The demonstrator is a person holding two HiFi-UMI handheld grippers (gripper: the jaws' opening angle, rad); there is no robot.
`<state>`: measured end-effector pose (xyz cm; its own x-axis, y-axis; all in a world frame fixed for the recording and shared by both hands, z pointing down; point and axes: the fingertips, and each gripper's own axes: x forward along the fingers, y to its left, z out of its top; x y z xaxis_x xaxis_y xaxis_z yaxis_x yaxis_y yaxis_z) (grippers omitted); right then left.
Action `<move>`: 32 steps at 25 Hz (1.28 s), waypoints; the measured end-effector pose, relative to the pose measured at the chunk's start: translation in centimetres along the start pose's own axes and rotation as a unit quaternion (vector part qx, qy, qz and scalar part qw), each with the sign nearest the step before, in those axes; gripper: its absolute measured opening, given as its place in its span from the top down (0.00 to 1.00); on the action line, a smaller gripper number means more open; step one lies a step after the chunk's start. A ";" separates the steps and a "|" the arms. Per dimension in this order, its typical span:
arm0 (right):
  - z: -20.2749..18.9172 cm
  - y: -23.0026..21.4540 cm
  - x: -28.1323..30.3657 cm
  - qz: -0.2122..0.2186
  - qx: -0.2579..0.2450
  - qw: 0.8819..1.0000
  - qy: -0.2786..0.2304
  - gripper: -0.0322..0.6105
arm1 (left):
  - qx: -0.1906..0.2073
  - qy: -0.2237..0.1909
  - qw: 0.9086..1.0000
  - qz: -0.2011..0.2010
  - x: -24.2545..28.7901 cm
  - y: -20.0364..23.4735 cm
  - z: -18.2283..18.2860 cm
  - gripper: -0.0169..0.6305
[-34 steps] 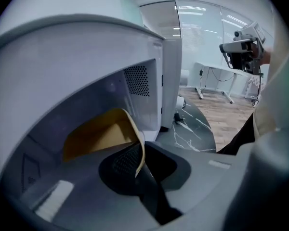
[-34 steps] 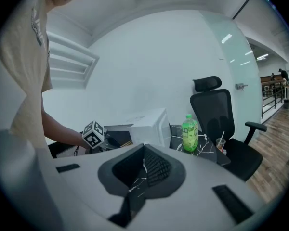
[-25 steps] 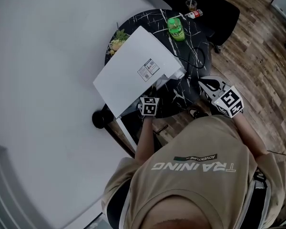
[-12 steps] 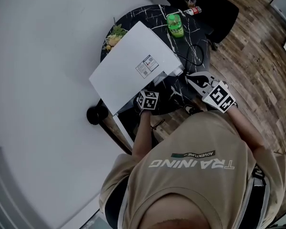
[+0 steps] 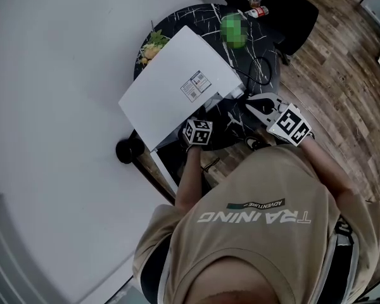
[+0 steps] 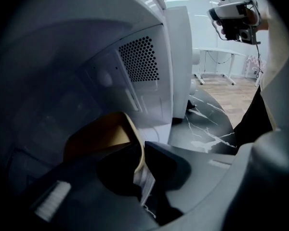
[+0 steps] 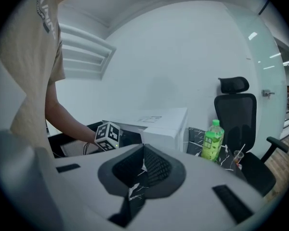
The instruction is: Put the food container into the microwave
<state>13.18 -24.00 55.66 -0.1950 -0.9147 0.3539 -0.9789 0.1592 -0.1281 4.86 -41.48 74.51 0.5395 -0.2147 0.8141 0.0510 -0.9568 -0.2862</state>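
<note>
The white microwave (image 5: pixel 177 87) stands on a round black marble table (image 5: pixel 256 49). In the left gripper view I look into its grey cavity (image 6: pixel 86 81), where the perforated side wall shows. My left gripper (image 6: pixel 142 160) is shut on the rim of a tan food container (image 6: pixel 98 134) held inside that opening. From the head view only its marker cube (image 5: pixel 197 133) shows at the microwave's front. My right gripper (image 5: pixel 254 104) hovers shut and empty over the table's near right edge, apart from the microwave (image 7: pixel 159 121).
A green bottle (image 7: pixel 213 141) and a cup with a straw (image 7: pixel 238 157) stand behind the microwave. A black office chair (image 7: pixel 236 109) is beyond the table. A black cable (image 5: pixel 259 71) lies on the marble. Greenery (image 5: pixel 151 46) sits at the microwave's far left corner.
My right gripper has drifted left and slightly forward, closer to the microwave's right front corner. The left gripper stays at the microwave's opening.
</note>
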 end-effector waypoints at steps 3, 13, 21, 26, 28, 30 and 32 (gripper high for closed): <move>-0.2 0.0 -0.4 -0.004 0.002 1.000 0.001 0.93 | 0.002 -0.008 1.000 0.003 -0.1 -0.2 0.3 0.92; -1.2 1.1 -1.6 0.007 -0.002 1.000 -0.002 0.93 | -0.002 -0.029 0.998 0.051 -2.2 0.2 1.2 0.92; -1.8 1.5 -2.8 0.014 0.000 1.000 -0.007 0.93 | -0.030 -0.031 0.994 0.098 -3.9 1.0 0.4 0.92; -2.0 1.7 -2.9 0.029 0.007 0.999 -0.009 0.93 | -0.046 -0.034 0.991 0.118 -5.7 0.8 0.4 0.92; -1.5 1.7 -2.7 0.037 0.006 0.999 -0.013 0.93 | -0.047 -0.038 0.990 0.125 -6.6 0.9 0.6 0.92; -1.2 1.7 -2.4 0.046 0.004 0.999 -0.017 0.93 | -0.048 -0.038 0.990 0.127 -7.3 0.7 0.6 0.92; -1.2 2.2 -2.0 0.056 0.001 0.998 -0.018 0.93 | -0.050 -0.039 0.990 0.123 -7.8 0.2 0.2 0.92</move>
<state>11.37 -21.41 55.79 -0.3005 -0.9043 0.3032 -0.9511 0.2604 -0.1660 0.81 -39.93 67.96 0.5892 -0.4325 0.6825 -0.1722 -0.8925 -0.4169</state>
